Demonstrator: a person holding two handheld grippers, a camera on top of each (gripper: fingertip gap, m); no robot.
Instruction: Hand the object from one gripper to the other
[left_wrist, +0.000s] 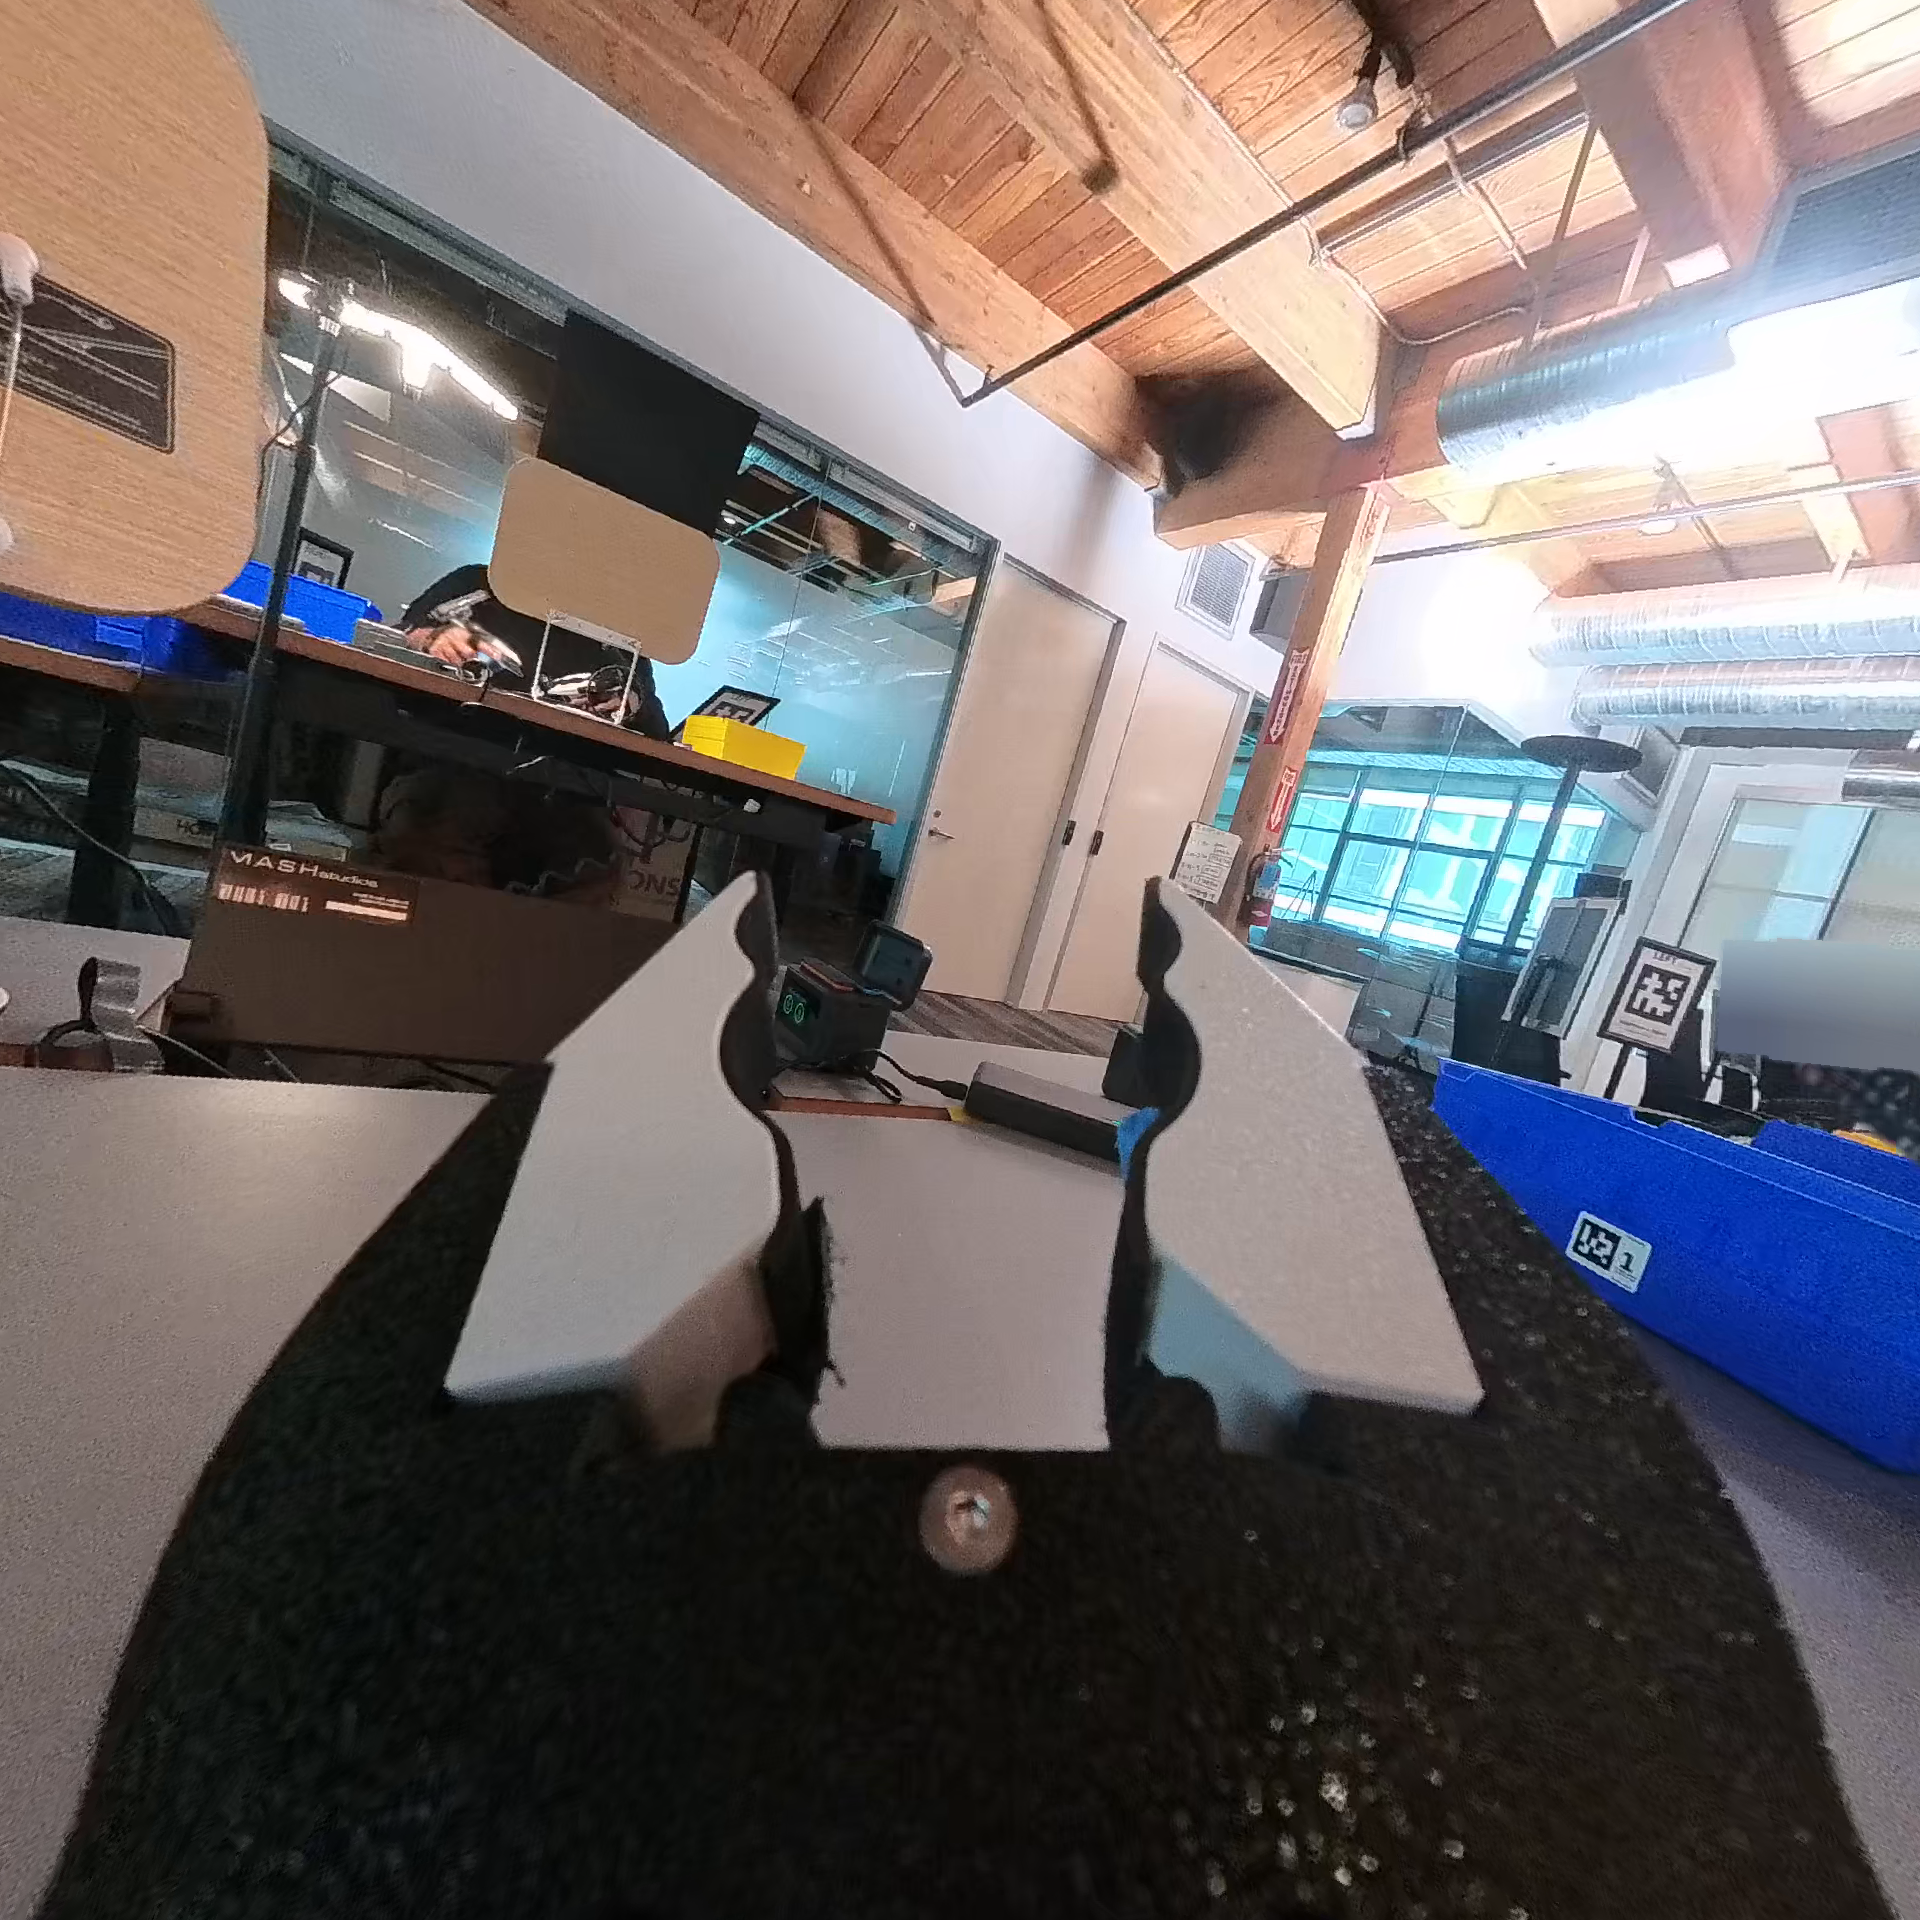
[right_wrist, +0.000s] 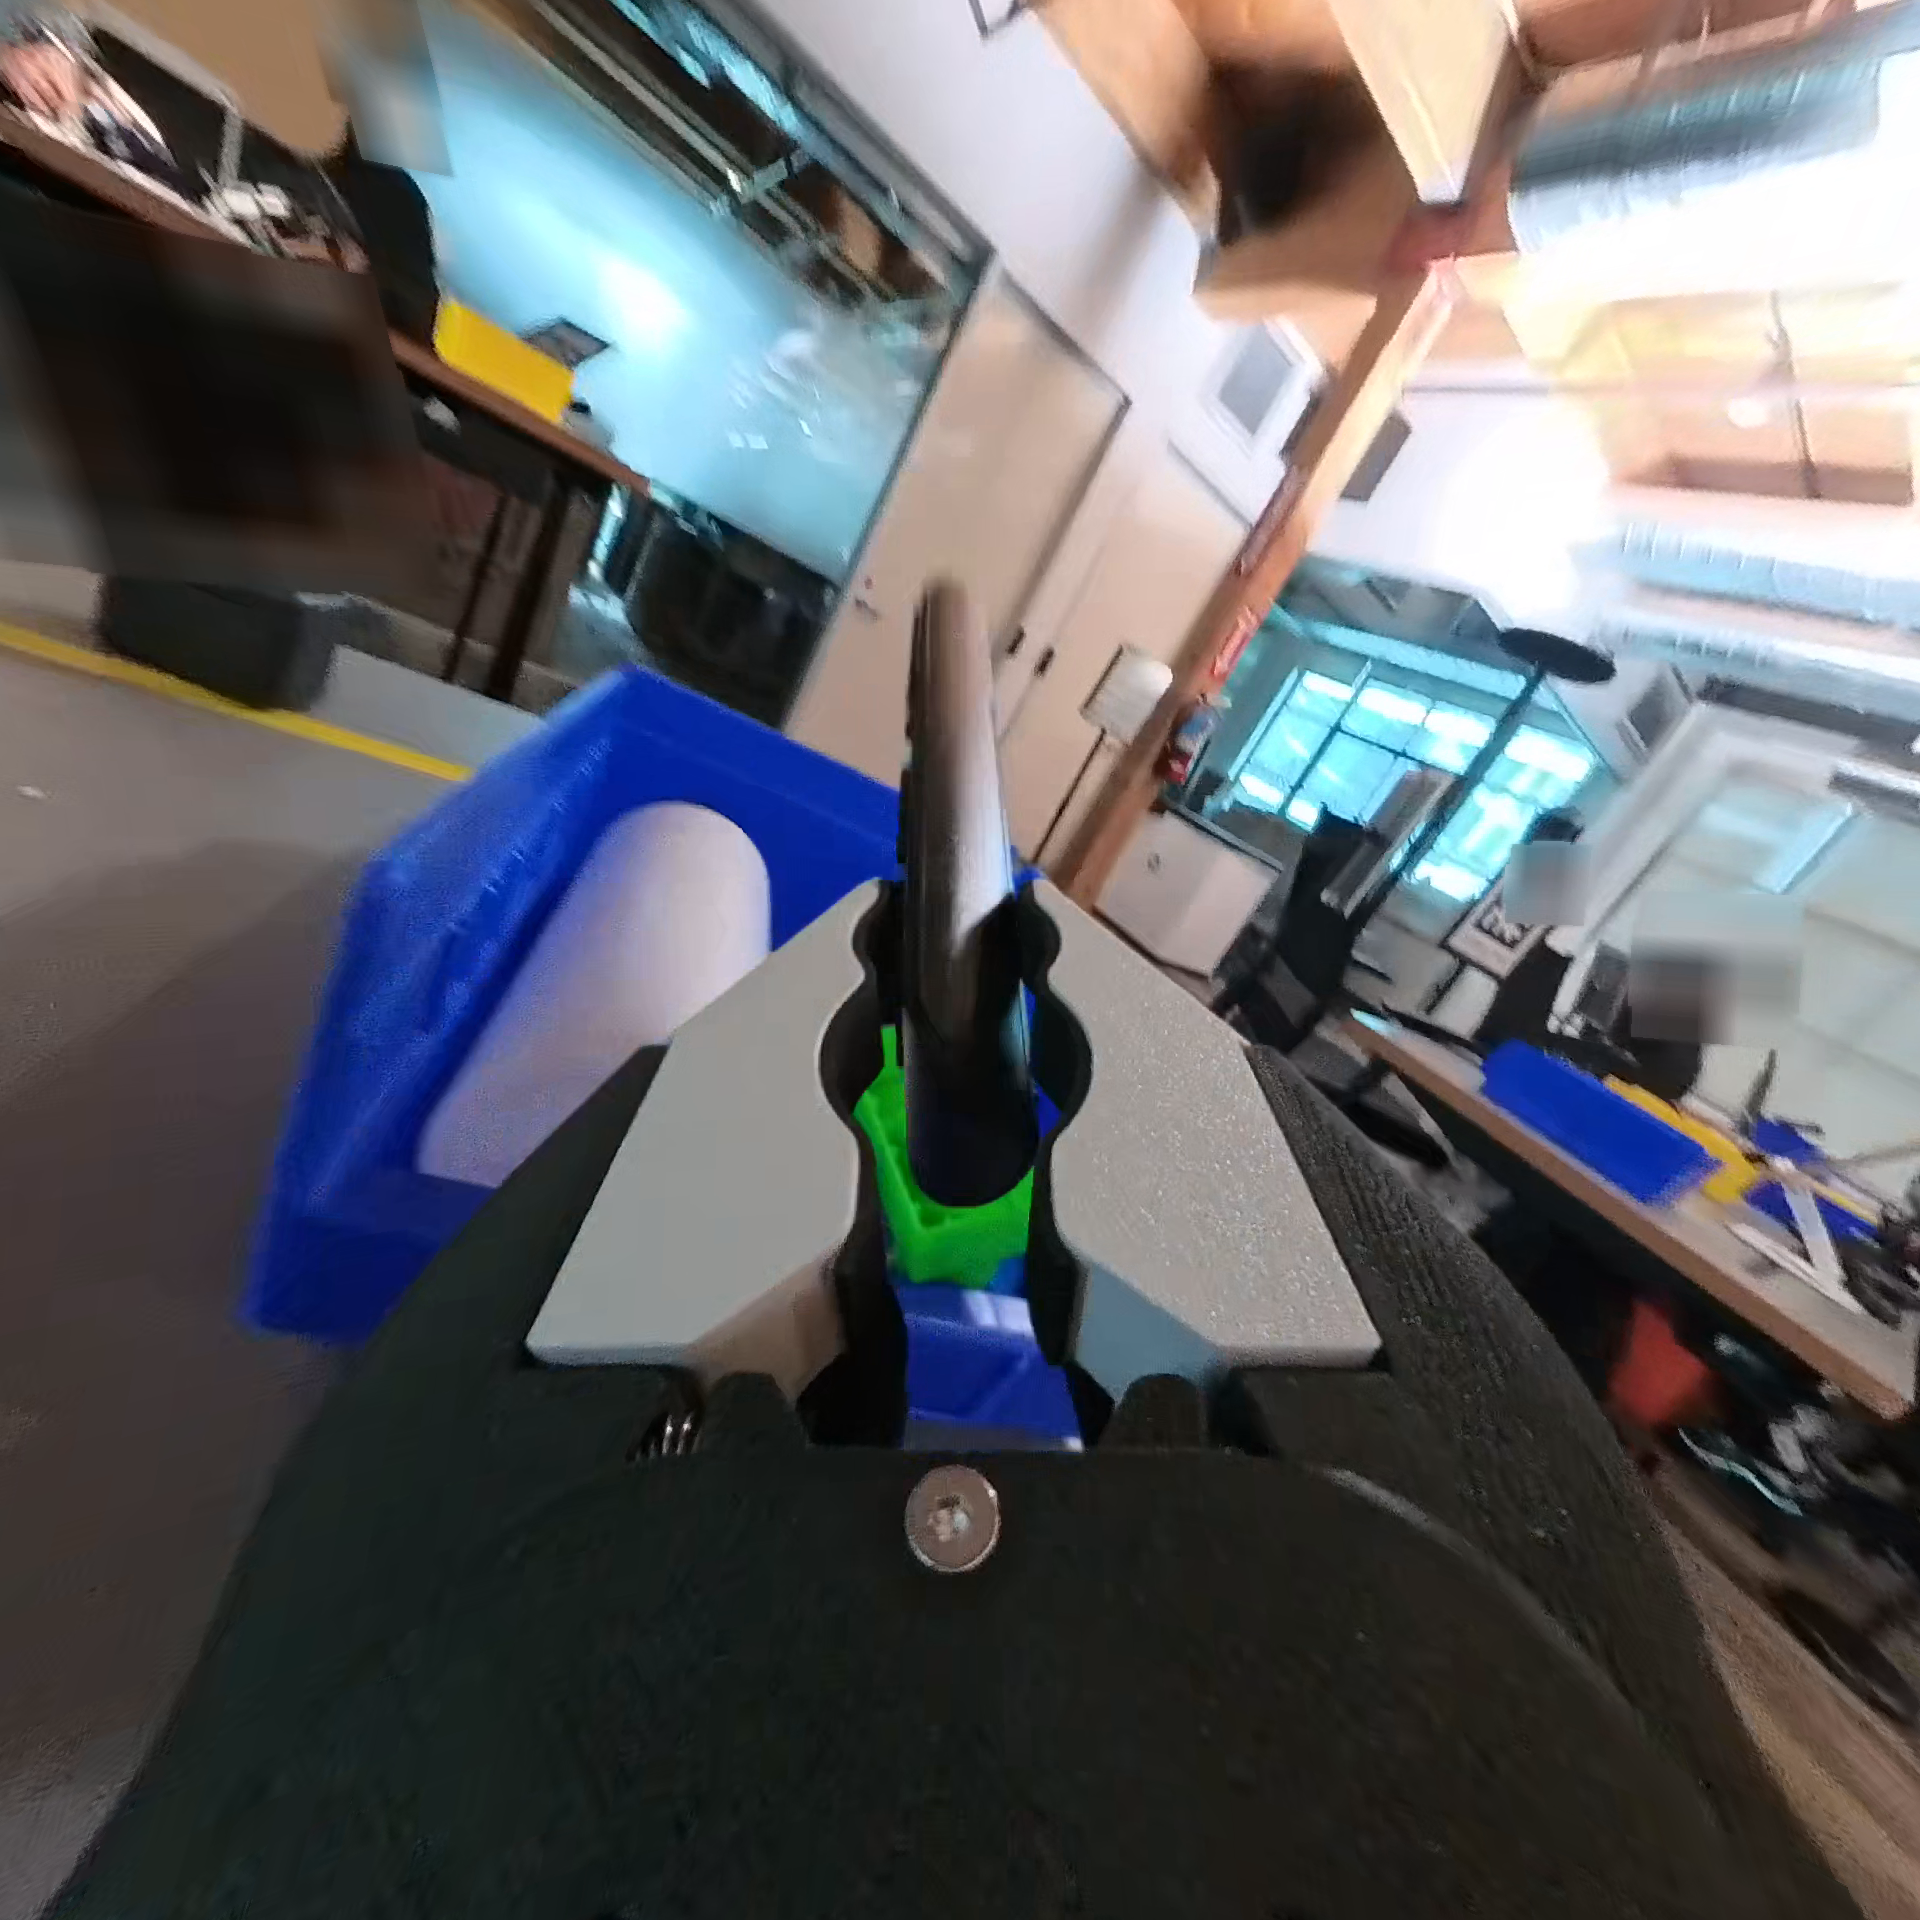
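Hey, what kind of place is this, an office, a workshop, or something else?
Most likely a shared lab or workshop in a converted industrial building. Work tables carry blue parts bins and electronics, a printed marker board on a stand sits on the floor, and exposed timber beams with metal ducting run overhead.

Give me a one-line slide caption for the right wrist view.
Right gripper shut on a dark tube, above a blue bin holding a white roll.

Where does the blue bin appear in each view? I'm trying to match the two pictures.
Left wrist view: blue bin at the right edge, beside the open left gripper.
Right wrist view: blue bin left of centre, behind the right gripper.
Shared landmark: the slanted wooden post.
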